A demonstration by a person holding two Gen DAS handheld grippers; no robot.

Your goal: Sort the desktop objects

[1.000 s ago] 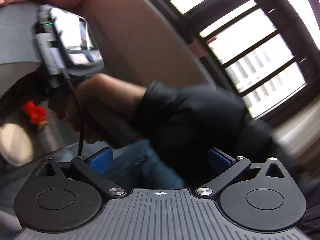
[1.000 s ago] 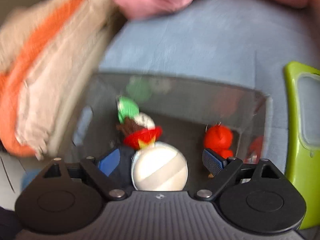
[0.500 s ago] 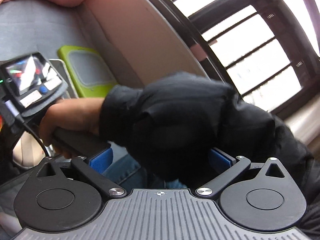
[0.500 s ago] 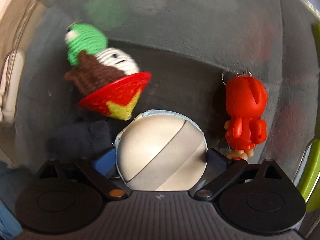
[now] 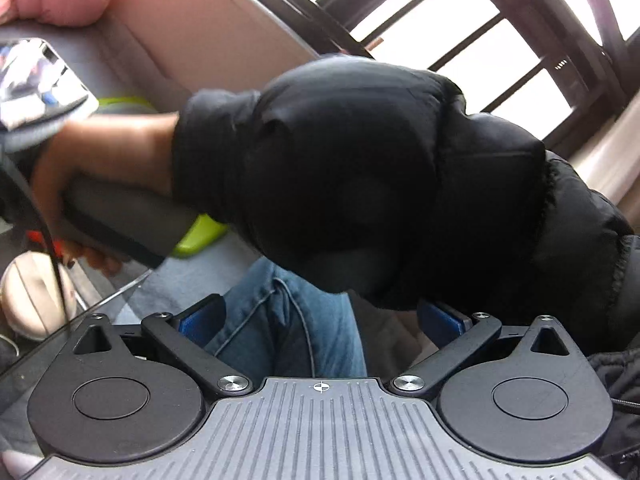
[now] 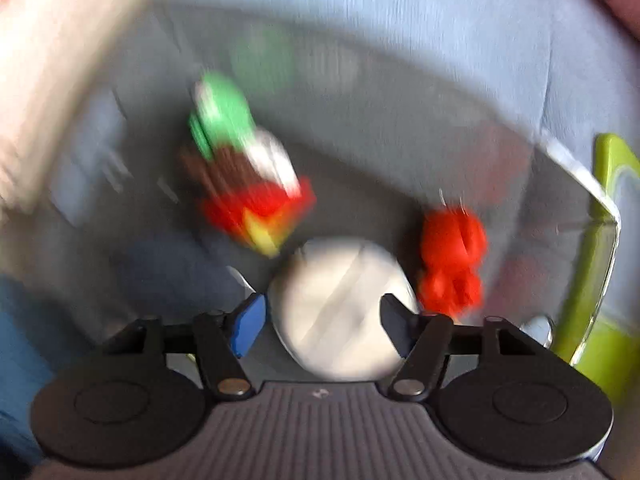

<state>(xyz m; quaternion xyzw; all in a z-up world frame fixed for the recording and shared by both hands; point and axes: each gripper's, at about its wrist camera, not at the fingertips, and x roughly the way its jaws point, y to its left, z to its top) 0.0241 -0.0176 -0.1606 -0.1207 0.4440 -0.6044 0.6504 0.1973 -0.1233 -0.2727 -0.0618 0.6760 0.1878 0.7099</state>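
Observation:
In the right wrist view, badly blurred, my right gripper (image 6: 322, 320) has its blue-padded fingers drawn in against a white round case (image 6: 336, 304), low inside a clear plastic box (image 6: 580, 184). Behind the case lie a green, brown and white crocheted toy (image 6: 240, 152) on a red cone piece (image 6: 260, 208), and a red figure (image 6: 452, 260) to the right. My left gripper (image 5: 320, 316) is open and empty, up in the air, facing a person's black sleeve (image 5: 360, 184). The hand (image 5: 100, 160) holds the right gripper's handle.
A lime-green tray (image 6: 612, 240) lies right of the box on blue-grey cloth (image 6: 400, 20). A beige and orange cloth (image 6: 40, 80) is at the left. In the left wrist view are blue jeans (image 5: 288, 320), a wall and a barred window (image 5: 500, 40).
My right gripper went down into the box around the white case, its fingers narrowed onto it, and the view has now pulled back. The sleeve has moved across the left wrist view.

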